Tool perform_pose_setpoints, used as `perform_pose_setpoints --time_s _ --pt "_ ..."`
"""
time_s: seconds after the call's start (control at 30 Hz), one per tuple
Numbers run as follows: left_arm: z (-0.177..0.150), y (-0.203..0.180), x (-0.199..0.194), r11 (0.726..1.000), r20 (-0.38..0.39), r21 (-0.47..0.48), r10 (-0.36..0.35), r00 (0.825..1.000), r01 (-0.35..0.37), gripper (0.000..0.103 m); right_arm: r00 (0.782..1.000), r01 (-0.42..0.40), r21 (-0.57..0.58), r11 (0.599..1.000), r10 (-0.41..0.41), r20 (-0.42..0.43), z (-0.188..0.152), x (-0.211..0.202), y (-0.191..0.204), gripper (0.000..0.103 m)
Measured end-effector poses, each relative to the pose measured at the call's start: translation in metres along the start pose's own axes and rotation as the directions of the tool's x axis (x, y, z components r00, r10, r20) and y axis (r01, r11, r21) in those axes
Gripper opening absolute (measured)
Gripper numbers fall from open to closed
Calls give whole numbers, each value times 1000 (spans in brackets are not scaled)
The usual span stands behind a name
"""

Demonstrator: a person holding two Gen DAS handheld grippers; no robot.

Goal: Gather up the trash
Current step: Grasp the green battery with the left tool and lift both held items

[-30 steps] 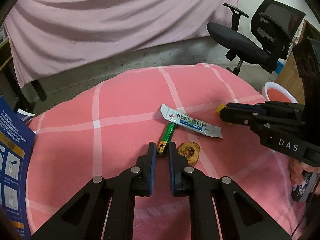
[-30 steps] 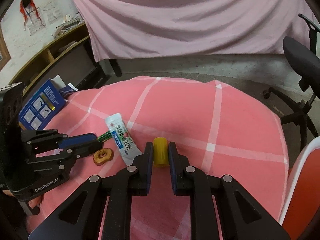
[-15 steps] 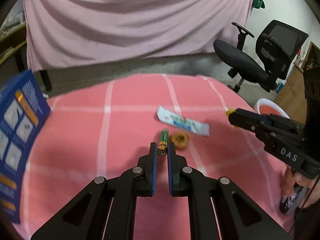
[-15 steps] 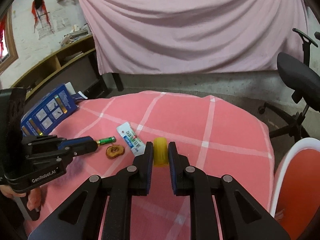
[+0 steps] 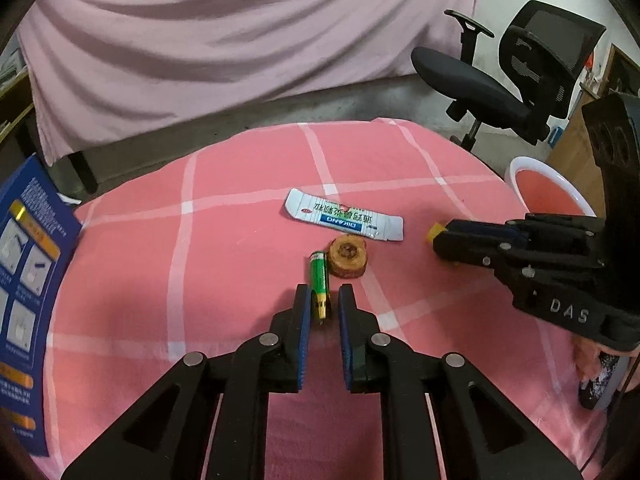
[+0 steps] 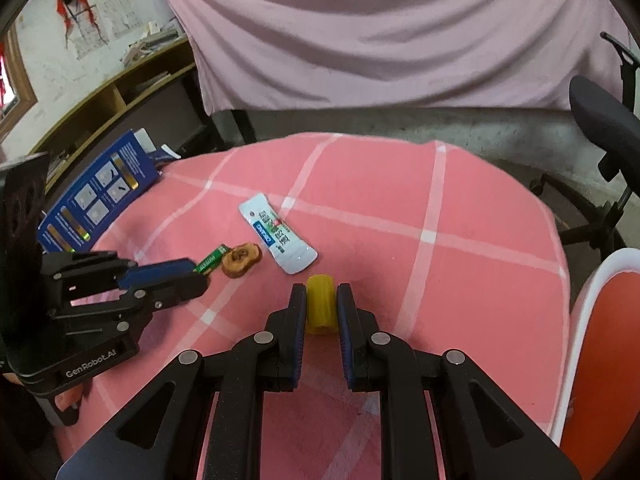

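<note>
A green battery (image 5: pixel 319 284) lies on the pink checked cloth (image 5: pixel 240 264), its near end between the fingertips of my left gripper (image 5: pixel 324 312). The jaws are opening, and a gap shows beside the battery. A brown round slice (image 5: pixel 347 258) sits right next to the battery, and a white squeezed tube (image 5: pixel 344 220) lies just beyond. My right gripper (image 6: pixel 322 308) is shut on a short yellow cylinder (image 6: pixel 320 304), held just above the cloth near the tube (image 6: pixel 278 238). The right wrist view shows the left gripper (image 6: pixel 200 276) at the battery (image 6: pixel 211 261).
A blue printed box (image 5: pixel 28 280) stands at the table's left edge. A white-rimmed bin with an orange liner (image 6: pixel 600 320) stands off the table's right side. A black office chair (image 5: pixel 500 80) and a pink drape (image 5: pixel 240 40) are behind.
The battery has come out from under the tube and now sits deeper between the left fingers, whose gap has widened. The right gripper still grips the yellow cylinder.
</note>
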State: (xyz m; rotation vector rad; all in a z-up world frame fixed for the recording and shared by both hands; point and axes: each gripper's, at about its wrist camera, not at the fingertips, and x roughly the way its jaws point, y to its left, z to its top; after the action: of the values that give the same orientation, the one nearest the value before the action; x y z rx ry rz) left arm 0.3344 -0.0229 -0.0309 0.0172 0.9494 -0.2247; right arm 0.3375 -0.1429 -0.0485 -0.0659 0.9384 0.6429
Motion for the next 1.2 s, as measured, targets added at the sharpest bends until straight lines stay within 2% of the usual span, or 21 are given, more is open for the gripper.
perform_pose_setpoints --time_s 0.2,0.37,0.53,0.63,0.73,0.83,0.93,1.07,1.1,1.13,1.2 --pt "0 3 4 1000 -9 -2 -13 1000 13 12 999 -19 4 1000 19 -26 -1 4 -1 14" --pt "-6 -4 -1 1000 3 17 15 1000 -15 7 999 -28 -15 999 27 -43 -2 6 2 14" --pt "-13 -9 -10 999 27 -21 46 999 -45 7 998 -61 -30 998 60 -26 -4 1 1 14" --pt "-19 -10 -24 996 74 -68 65 995 -60 7 998 -64 -53 997 65 11 -5 -8 6 14" --pt "-27 -14 -46 991 168 -115 84 982 -65 7 993 -61 -87 994 69 100 -8 -28 12 14" --pt "-33 -25 -68 988 280 -143 88 956 -49 7 973 -47 -120 992 72 218 -15 -55 17 14" --pt "-34 -42 -85 990 375 -129 105 921 -60 7 929 -33 -139 990 82 362 -26 -86 15 14" --pt "-35 -71 -113 996 535 -86 69 842 -27 7 846 32 -146 989 52 531 -39 -126 6 14" --pt "-35 -76 -117 997 560 -77 62 826 -23 7 822 55 -144 988 37 568 -43 -135 3 14" --pt "-34 -85 -124 998 595 -61 49 803 -16 7 788 77 -135 988 23 615 -48 -149 -3 14" --pt "-30 -99 -132 999 640 -33 30 767 -11 7 745 96 -110 989 2 667 -52 -164 -10 14"
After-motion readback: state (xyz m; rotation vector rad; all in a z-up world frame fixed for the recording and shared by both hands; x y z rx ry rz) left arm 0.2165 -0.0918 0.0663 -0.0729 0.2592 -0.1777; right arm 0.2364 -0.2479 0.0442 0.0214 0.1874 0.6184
